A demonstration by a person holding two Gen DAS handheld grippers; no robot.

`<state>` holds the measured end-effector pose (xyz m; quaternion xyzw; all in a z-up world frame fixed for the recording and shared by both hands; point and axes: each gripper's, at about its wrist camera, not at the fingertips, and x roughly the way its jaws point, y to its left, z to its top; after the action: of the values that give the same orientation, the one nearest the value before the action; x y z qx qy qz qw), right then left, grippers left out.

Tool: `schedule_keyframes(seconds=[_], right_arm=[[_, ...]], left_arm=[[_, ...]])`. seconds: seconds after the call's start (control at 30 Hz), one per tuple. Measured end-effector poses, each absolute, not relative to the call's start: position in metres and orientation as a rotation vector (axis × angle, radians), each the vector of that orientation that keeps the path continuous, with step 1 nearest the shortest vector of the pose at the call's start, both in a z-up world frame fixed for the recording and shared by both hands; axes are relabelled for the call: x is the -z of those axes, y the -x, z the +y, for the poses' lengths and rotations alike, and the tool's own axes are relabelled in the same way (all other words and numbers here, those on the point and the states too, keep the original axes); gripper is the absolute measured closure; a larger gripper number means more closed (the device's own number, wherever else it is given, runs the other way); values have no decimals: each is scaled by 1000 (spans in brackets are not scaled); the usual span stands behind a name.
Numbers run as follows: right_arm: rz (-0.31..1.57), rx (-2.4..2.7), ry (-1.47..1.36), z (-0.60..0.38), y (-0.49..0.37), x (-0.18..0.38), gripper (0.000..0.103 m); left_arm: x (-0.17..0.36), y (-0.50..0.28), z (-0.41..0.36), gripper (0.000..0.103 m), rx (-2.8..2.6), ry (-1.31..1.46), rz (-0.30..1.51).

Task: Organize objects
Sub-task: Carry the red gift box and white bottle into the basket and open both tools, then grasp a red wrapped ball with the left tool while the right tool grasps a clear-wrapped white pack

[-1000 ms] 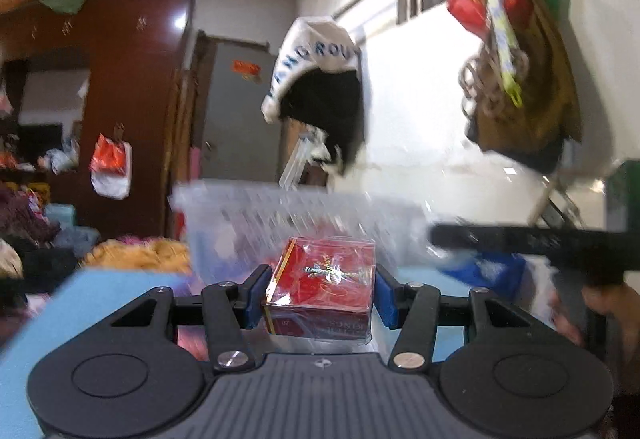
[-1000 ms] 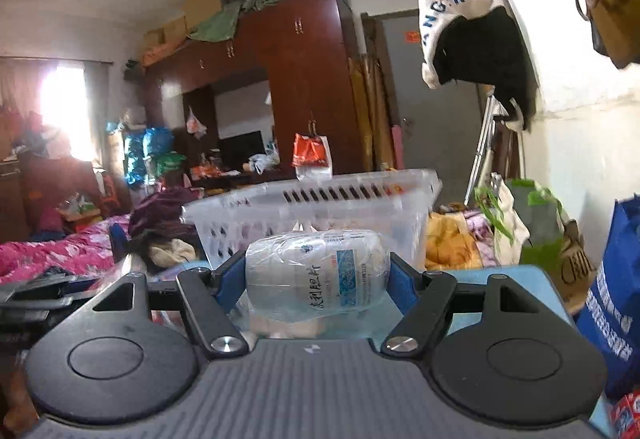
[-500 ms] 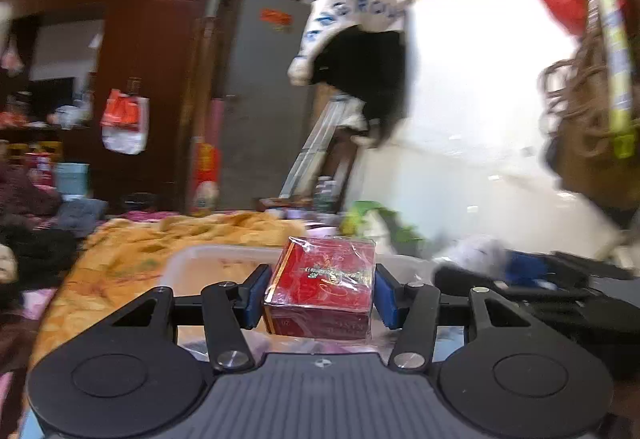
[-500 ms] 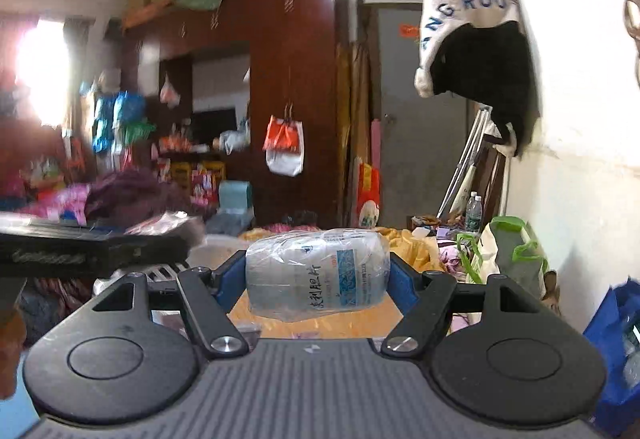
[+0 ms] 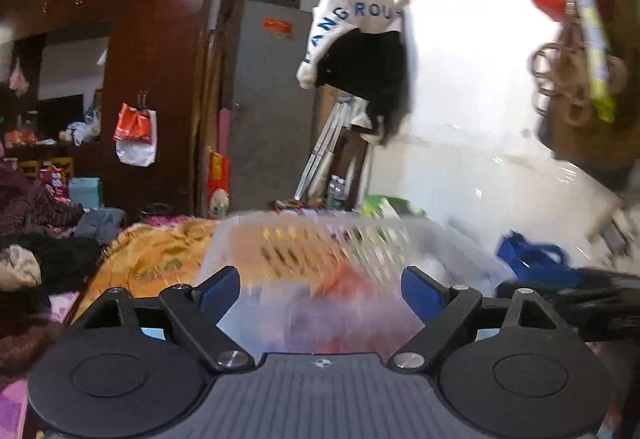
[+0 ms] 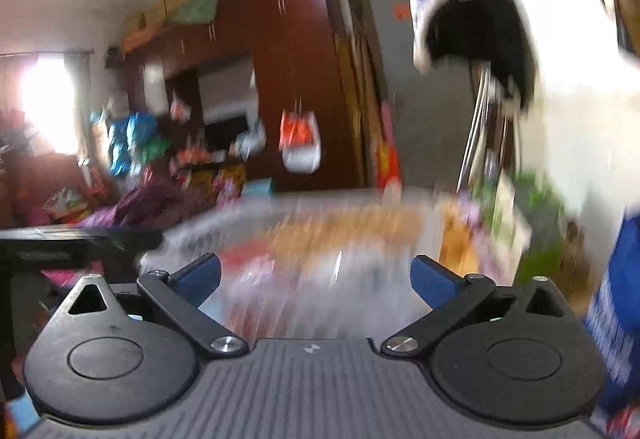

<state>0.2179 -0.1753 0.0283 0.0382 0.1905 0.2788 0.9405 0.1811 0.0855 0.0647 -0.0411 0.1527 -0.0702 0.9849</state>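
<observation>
My left gripper [image 5: 320, 289] is open and empty, its blue pads wide apart over a clear plastic basket [image 5: 452, 239]. A blurred red shape [image 5: 340, 283] lies inside the basket below the pads, probably the red box. My right gripper [image 6: 316, 279] is also open and empty above the same basket [image 6: 248, 211], which is heavily blurred. A pale blur [image 6: 360, 279] between and below its pads may be the plastic bottle. The other gripper shows as a dark bar at the edge of each view, right in the left wrist view [image 5: 580, 299] and left in the right wrist view [image 6: 60, 243].
An orange blanket [image 5: 160, 259] lies beyond the basket. A blue bag [image 5: 532, 259] sits to the right by the white wall. A dark wardrobe [image 5: 152, 79] and a grey door [image 5: 268, 99] stand behind. Clothes are piled at left [image 5: 40, 239].
Both grippers have opened. The red box has left my left gripper and the bottle has left my right gripper, both dropping into the basket. Both views are blurred by motion.
</observation>
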Motion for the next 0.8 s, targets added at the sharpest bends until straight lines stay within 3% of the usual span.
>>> schedule_keyframes(seconds=[0.2, 0.4, 0.8], right_arm=[[607, -657, 19, -151, -210, 14, 0], [657, -681, 99, -128, -210, 24, 3], [647, -629, 214, -116, -196, 32, 32]], left_arm=[[-12, -141, 103, 13, 103, 46, 451], [10, -150, 119, 13, 90, 41, 535], [24, -152, 111, 13, 64, -2, 597]])
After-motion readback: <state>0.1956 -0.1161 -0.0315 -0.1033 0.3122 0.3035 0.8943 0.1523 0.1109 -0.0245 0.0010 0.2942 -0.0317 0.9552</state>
